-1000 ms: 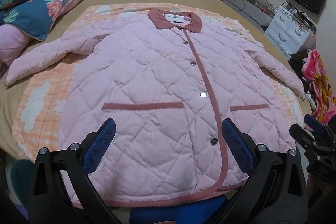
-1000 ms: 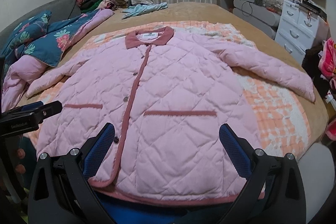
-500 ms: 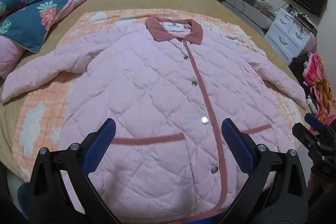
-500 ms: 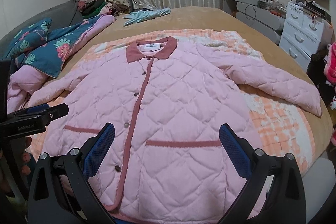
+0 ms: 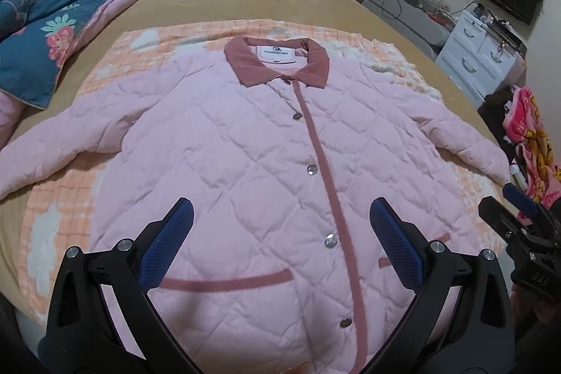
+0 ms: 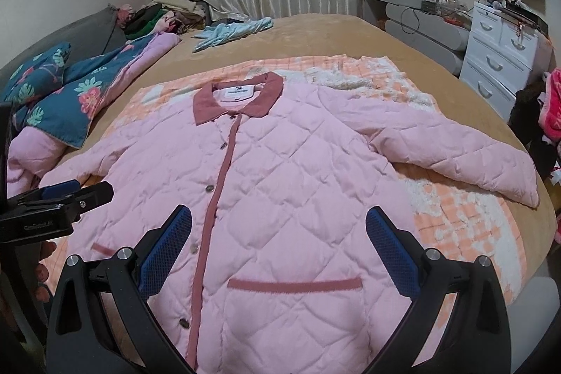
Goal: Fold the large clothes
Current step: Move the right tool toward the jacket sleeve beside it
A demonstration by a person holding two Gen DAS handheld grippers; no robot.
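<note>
Left wrist view, left gripper point(image 5: 280, 223) spread, pink jacket point(image 5: 252, 163) flat

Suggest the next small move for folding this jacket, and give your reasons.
Probably bring the right gripper across to the right sleeve and grasp its cuff. The jacket lies flat and buttoned, both sleeves spread out, and both grippers are open and empty.

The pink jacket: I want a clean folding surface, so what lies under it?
The pink jacket lies flat on an orange-and-white checked blanket, itself spread over the tan bedcover. Whatever sits directly beneath the jacket's body is covered.
</note>
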